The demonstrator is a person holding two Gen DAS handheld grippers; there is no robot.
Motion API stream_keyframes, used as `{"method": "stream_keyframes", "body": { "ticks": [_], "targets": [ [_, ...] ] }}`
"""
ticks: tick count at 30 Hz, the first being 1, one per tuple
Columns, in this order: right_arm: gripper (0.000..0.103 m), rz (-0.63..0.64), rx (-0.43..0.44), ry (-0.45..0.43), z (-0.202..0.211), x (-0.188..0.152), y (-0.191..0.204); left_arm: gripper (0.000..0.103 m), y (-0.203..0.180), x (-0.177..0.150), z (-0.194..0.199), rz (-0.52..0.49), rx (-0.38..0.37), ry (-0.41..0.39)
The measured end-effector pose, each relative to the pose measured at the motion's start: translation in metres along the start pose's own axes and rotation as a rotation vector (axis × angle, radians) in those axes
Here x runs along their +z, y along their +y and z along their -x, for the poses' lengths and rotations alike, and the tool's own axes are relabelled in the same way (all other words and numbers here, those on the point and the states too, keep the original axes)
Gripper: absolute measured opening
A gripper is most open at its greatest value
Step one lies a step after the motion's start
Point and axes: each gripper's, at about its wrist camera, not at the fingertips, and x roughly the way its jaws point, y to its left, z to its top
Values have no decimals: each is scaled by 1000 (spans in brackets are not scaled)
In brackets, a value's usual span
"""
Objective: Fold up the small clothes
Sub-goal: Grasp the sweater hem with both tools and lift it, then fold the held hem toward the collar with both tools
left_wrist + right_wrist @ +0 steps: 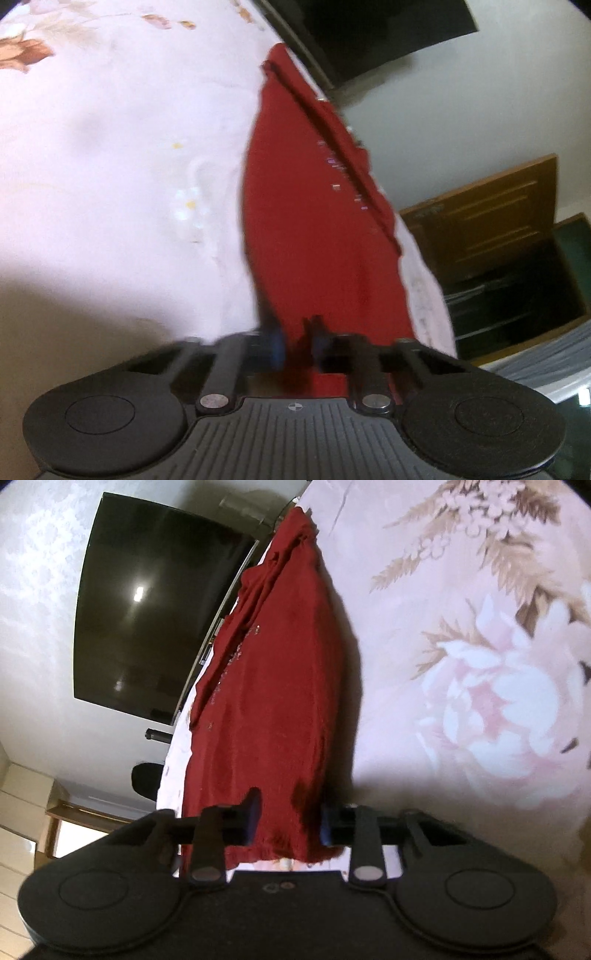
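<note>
On the bed, we see one floral sheet (110, 147), pale pink, smooth and broad, printed with big soft blossoms and tan leaves. Behind it hangs one flat dark TV (147, 620), glossy, with a lamp glint on its screen. One brown wooden cabinet (491, 229) stands off to the side in the left view, its door panelled. One red garment (273, 686) lies along the sheet's edge, a long narrow knit shape, folded lengthwise with a ridge running down it and a scatter of small shiny sequins (338, 173) near that ridge. Our two grippers, black plastic with ribbed bodies, meet opposite ends of it. Our left gripper (297, 343) has its fingers nearly together, pinching the red cloth between blue pads. Our right gripper (288, 816) has its fingers spread, one on each side of the hem, pads not pressing it.
</note>
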Motion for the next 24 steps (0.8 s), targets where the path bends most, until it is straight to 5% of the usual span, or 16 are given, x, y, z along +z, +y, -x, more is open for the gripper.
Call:
{"method": "stream_keyframes", "body": {
  "ticks": [2,9,13,16,18,20,24],
  "targets": [
    [3,-7,-29,3,-5,2,-2,6,4,2,1,18,-15,-5],
    [5,61,-5,-81,14,7,26,3,-13,8,29,-44,-79,-105],
    [5,148,14,-102,31,8,49,3,-13,10,36,-83,-28,-74],
    [5,159,-44,-80,25,5,40,2,4,5,27,-90,57,-27],
    [3,123,-129,-33,10,1,16,3,8,3,29,-71,32,-47],
    [2,33,-92,-53,7,-3,-3,3,4,5,29,-85,46,-45],
    [4,70,-109,-60,7,-3,5,2,8,5,31,-63,25,-59]
  ]
}}
